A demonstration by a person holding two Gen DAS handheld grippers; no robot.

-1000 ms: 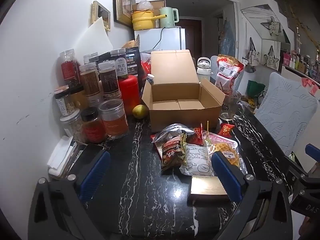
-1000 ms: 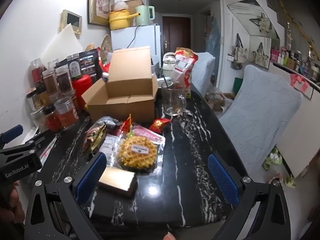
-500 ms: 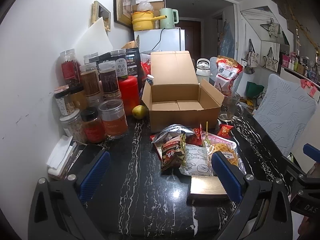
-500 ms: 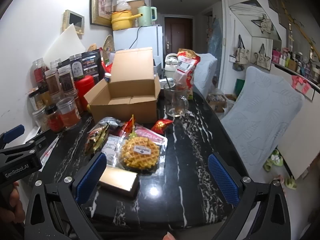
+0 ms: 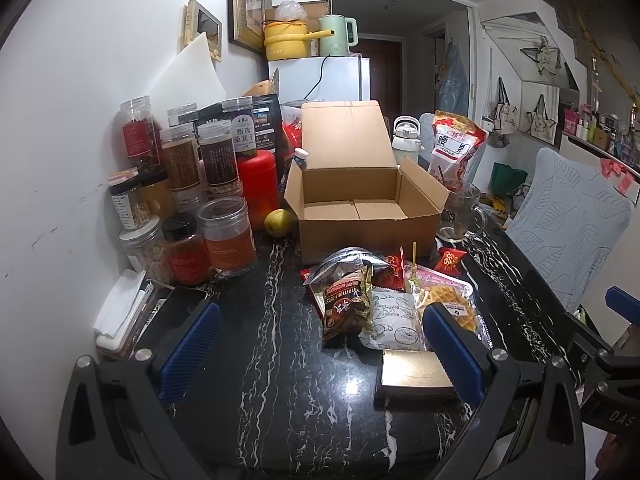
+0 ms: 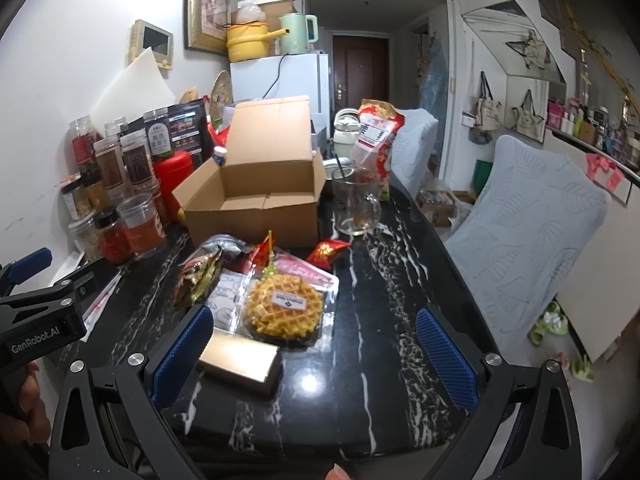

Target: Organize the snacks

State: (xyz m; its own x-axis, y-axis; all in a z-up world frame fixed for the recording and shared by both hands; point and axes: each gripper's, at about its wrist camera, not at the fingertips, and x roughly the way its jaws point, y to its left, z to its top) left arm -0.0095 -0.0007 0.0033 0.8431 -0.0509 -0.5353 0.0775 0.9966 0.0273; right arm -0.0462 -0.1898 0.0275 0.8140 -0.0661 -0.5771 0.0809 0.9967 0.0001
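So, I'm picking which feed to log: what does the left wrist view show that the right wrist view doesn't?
Only the left wrist view shows the yellow-green fruit beside the cardboard box.

Only the right wrist view shows green slippers on the floor and the waffle pack unobstructed.

Both show the box lying open and empty, the snack pile, the glass mug, and open grippers holding nothing.

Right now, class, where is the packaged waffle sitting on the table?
In the right wrist view the waffle lies left of centre on the black marble table, at the near end of the snack pile in front of the open cardboard box, just behind the gold box.
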